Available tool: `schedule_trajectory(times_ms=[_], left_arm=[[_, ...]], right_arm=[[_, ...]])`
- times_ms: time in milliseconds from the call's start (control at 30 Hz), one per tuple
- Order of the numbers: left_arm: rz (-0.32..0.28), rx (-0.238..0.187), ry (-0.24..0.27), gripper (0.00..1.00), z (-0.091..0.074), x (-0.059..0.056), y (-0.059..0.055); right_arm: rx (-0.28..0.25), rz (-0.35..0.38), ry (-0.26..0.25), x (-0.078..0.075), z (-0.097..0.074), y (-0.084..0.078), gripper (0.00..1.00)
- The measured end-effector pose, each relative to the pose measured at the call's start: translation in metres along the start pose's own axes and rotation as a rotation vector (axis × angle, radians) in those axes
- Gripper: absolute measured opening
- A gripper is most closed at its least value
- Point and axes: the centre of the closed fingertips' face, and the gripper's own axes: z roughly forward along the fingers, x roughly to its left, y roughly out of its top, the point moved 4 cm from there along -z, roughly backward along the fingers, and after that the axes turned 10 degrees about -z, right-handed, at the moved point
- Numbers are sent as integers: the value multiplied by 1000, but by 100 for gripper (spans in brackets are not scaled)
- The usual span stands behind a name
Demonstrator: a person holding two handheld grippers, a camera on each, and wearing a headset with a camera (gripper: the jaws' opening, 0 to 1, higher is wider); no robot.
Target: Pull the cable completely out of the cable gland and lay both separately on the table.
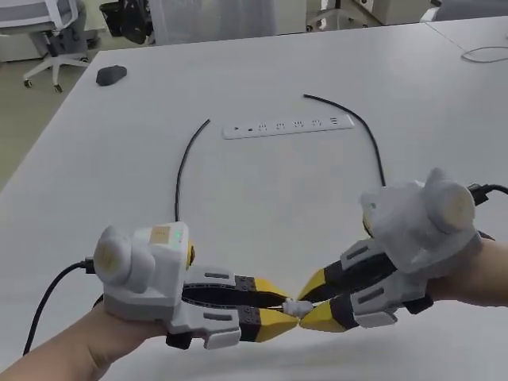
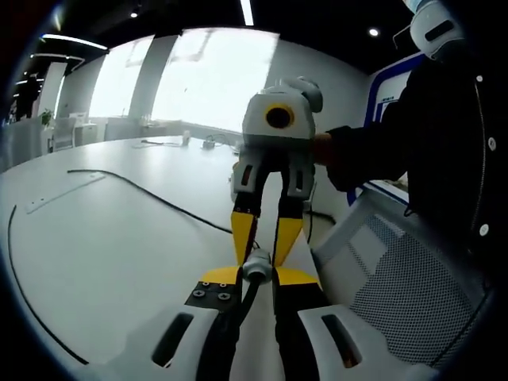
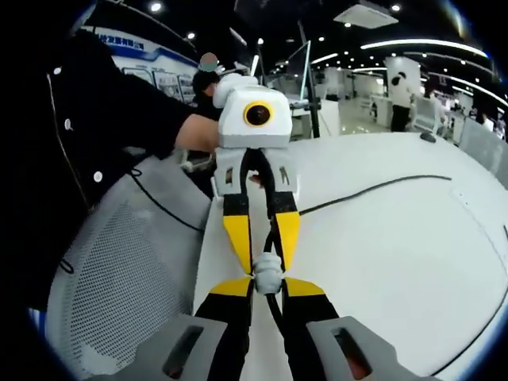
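Closest to the viewer, two hand-held grippers meet tip to tip just above the near edge of a white table (image 1: 262, 198). On the left, a hand (image 1: 63, 349) holds the left gripper (image 1: 287, 309), which points right. Its yellow fingers (image 1: 266, 317) are drawn in to a narrow point and pinch the black cable (image 3: 271, 234) right where it enters the cable gland (image 1: 300, 305). From there the cable runs back between this gripper's two jaws along their length.

The cable gland is a small white piece at the very centre, held in the air between the two sets of fingertips. In both gripper views it sits squarely in the gap between that gripper's own yellow tips.

On the right, the right gripper (image 1: 309, 308) points left and slightly down, and its jaws are closed onto the gland from the opposite end. Part of the hand (image 1: 476, 278) holding it shows at the right edge.

Farther back on the table, the cable lies in two long black curves. One passes behind the left gripper and one behind the right. A dark computer mouse (image 1: 111, 75) sits far left. A white power strip (image 1: 287, 125) lies between the two curves. A thin white cord (image 1: 484, 54) rests at the far right corner. An office chair (image 1: 48, 32) stands beyond the table at upper left.
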Motion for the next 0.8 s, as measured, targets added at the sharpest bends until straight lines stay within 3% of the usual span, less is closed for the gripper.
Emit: schedule_trajectory(times_ms=[100,300,467,633,800], left_arm=[[31,1,-15,15,1,-3,0],[56,-12,-21,15,1,-4,4],[33,-2,-11,15,1,-1,2],[20,-2,-2,15,0,1,2],[-74,-13,10,15,-1,4,2]], right_arm=[[-27,80,41,2,-3,1,9],[-47,113,53,0,-6,2,8],[-16,-25,4,0,-3,3,7],[-4,-94,-33,2,-2,4,7],[29,-289,-108,3,-1,5,7]])
